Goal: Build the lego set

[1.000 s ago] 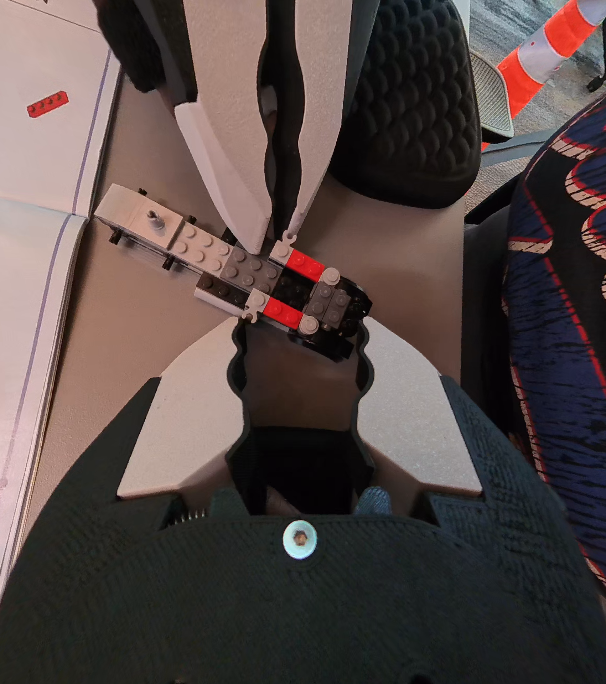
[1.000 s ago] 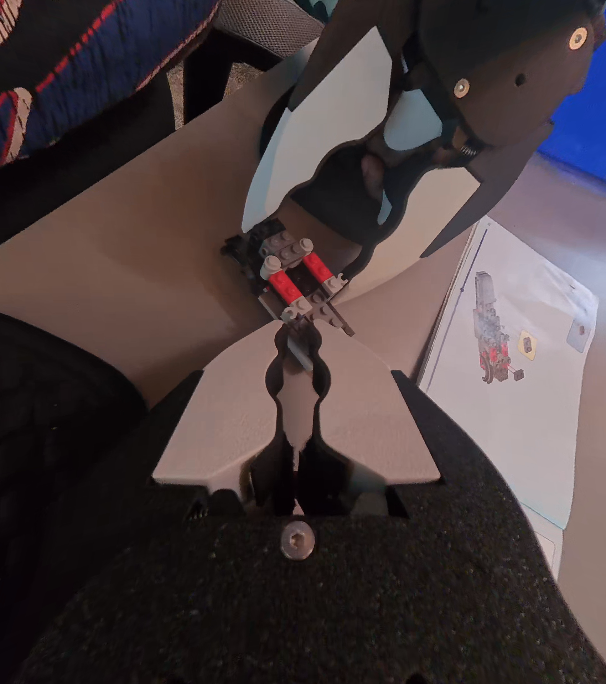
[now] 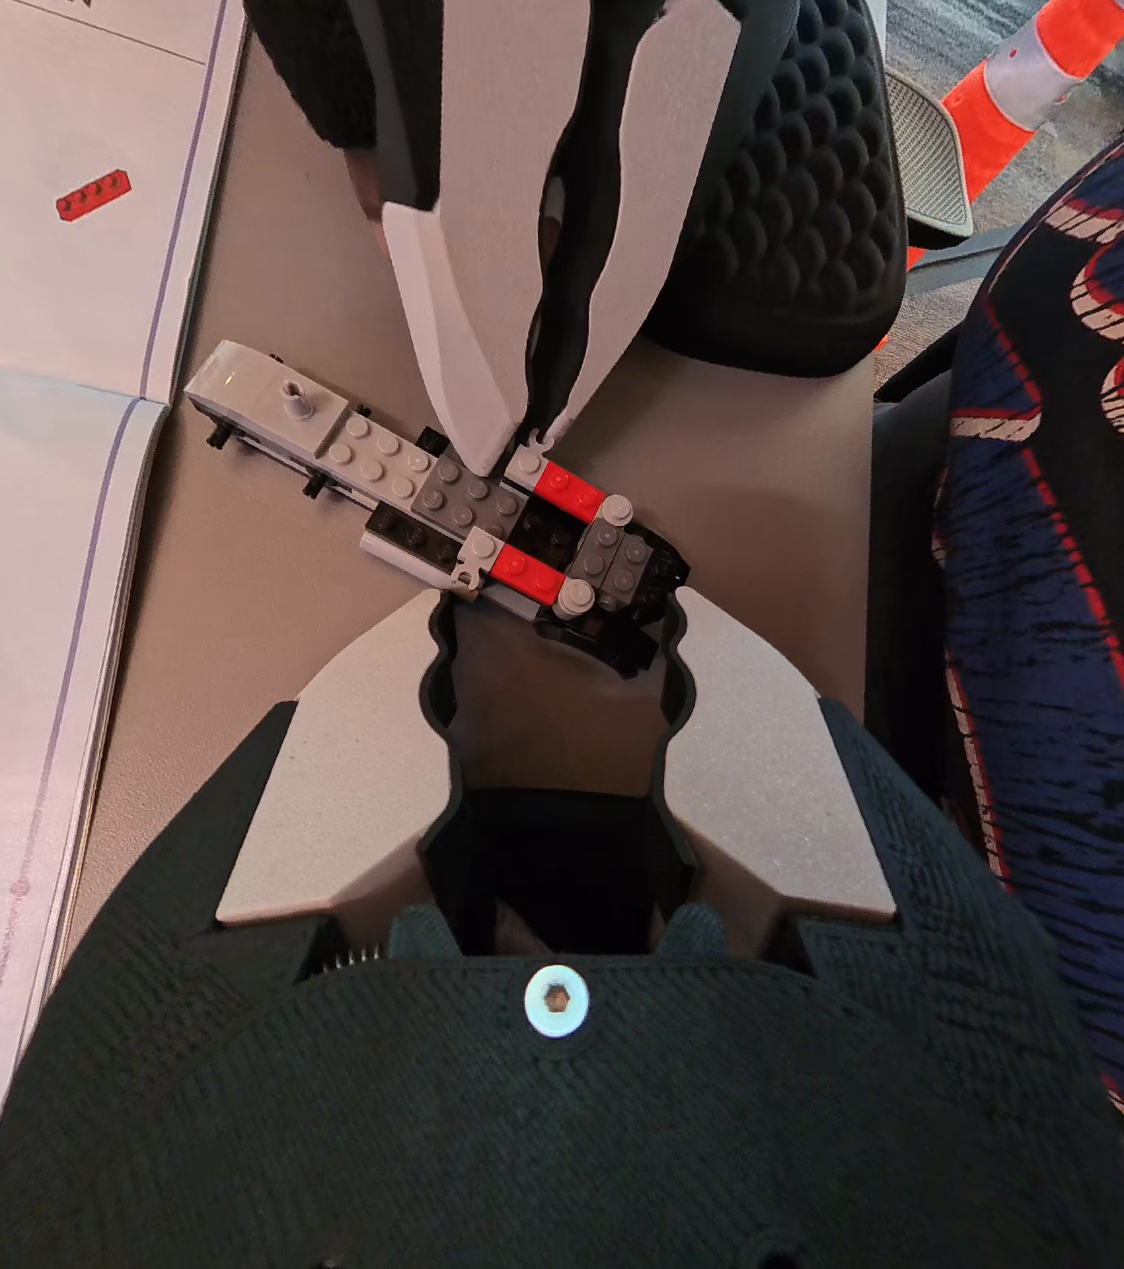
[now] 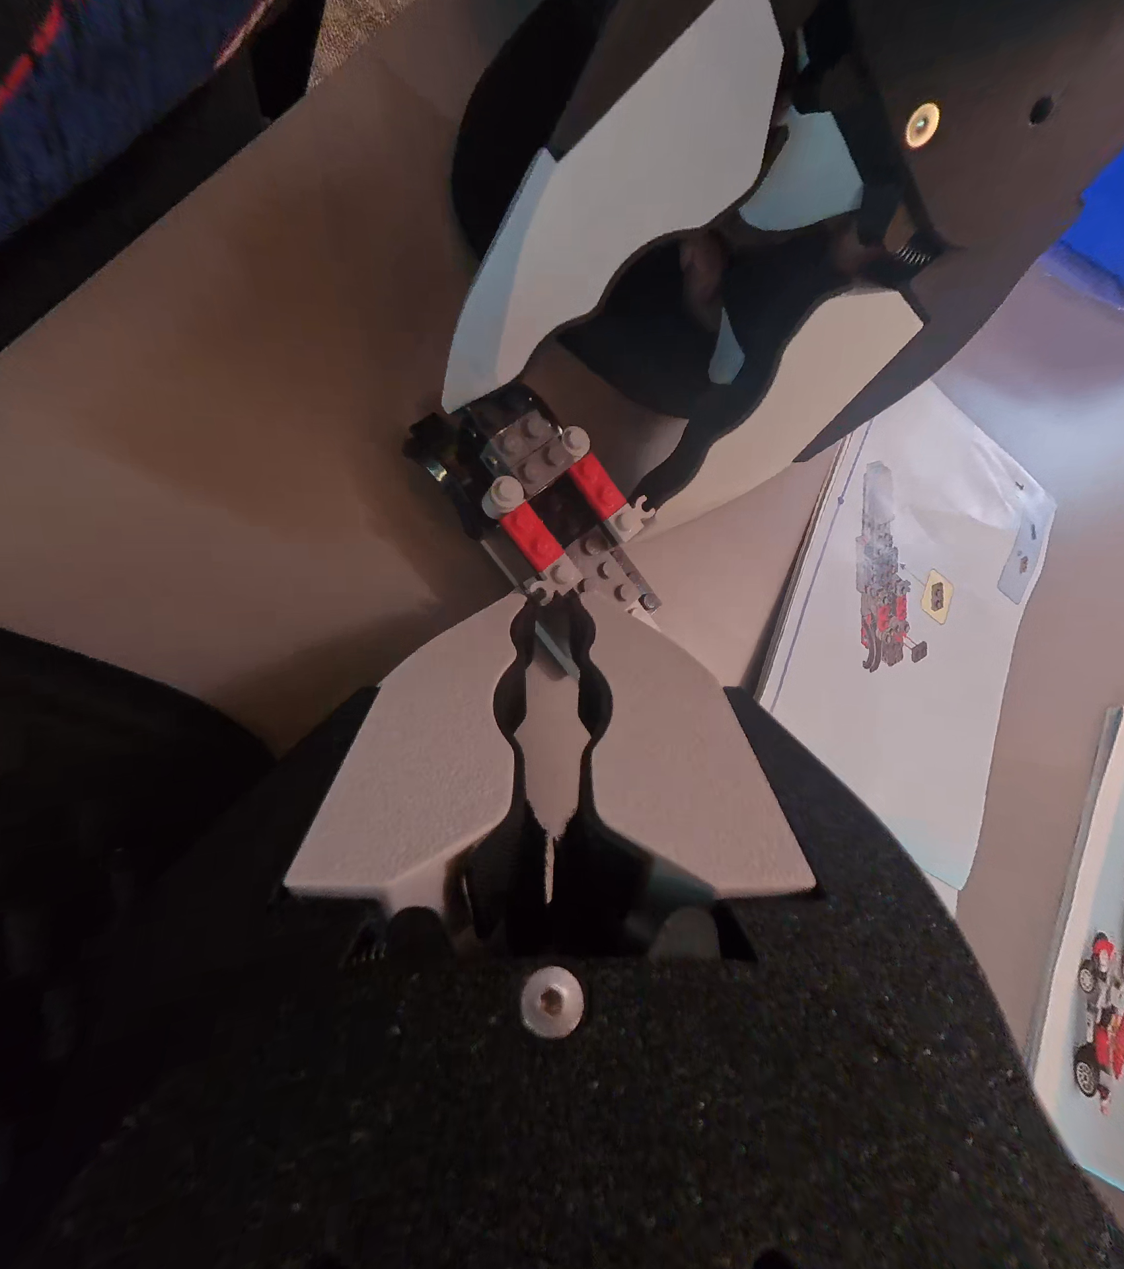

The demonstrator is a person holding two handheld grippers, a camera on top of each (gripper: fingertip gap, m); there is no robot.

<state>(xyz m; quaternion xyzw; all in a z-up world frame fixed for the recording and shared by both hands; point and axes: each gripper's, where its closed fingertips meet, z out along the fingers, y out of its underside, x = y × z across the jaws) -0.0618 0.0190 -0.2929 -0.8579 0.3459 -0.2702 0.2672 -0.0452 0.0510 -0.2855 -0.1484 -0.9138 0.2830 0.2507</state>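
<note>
A long lego model (image 3: 463, 494) of grey, black and red plates lies on the grey table (image 3: 284, 288). My left gripper (image 3: 555, 604) is open, and the model's black end sits between its tips. My right gripper (image 3: 521, 450) comes in from the far side, nearly shut. Its tips pinch at a light grey clip piece on the model's top. In the right wrist view the right gripper (image 4: 555, 608) covers the model's long grey part, so only the red and black end of the model (image 4: 545, 501) shows. The left gripper (image 4: 559, 456) brackets that end.
An open instruction booklet (image 3: 30, 343) lies left of the model and also shows in the right wrist view (image 4: 888, 652), with a second leaflet (image 4: 1122, 961) beside it. A black textured chair back (image 3: 785, 206) and a person's patterned clothing (image 3: 1060, 618) border the table's edge. An orange cone (image 3: 1026, 89) stands beyond. Across from one pair of fingers to the other is roughly 4 cm.
Both grippers and the model hold almost the same places. The right gripper's view has shifted only slightly.
</note>
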